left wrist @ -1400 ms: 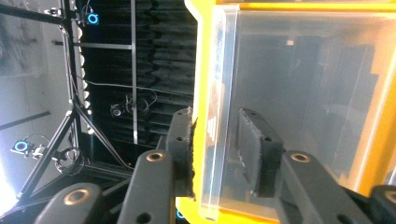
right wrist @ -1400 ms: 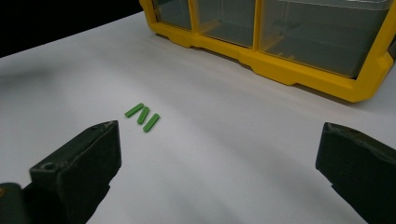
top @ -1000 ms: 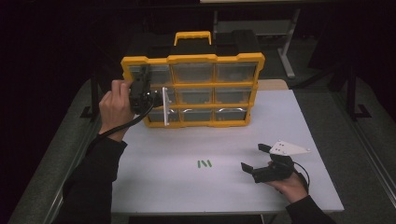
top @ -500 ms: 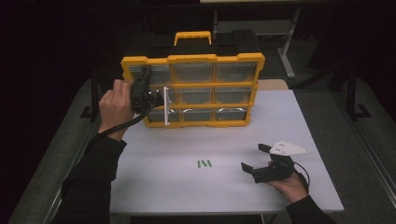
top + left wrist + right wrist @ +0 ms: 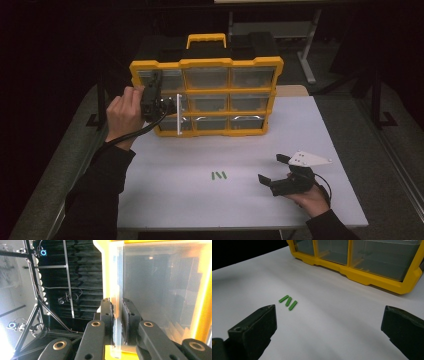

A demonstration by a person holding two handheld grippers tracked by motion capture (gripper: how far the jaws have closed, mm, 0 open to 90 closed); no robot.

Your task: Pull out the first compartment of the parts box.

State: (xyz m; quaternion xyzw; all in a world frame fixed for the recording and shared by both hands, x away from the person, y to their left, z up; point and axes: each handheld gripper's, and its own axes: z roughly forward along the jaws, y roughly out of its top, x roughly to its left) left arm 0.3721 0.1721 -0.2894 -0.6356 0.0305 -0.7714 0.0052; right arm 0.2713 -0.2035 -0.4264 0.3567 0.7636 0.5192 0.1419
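Note:
A yellow organizer point(image 5: 207, 95) with clear drawers stands upright at the back of the white table point(image 5: 300, 125). My left gripper point(image 5: 167, 106) is at its left column, shut on the clear front lip of a drawer point(image 5: 179, 114) that stands out from the case. In the left gripper view both pads point(image 5: 128, 317) press on that clear lip point(image 5: 116, 277). Three small green sticks point(image 5: 218, 175) lie side by side in the middle of the table. My right gripper point(image 5: 270, 168) rests to their right, open, with nothing between its jaws point(image 5: 329, 317); the sticks point(image 5: 288, 302) lie ahead of it.
The organizer has a yellow carry handle point(image 5: 206, 40) on top. Dark stands and a frame point(image 5: 310, 45) are behind the table. Bare white tabletop lies between the organizer and the sticks.

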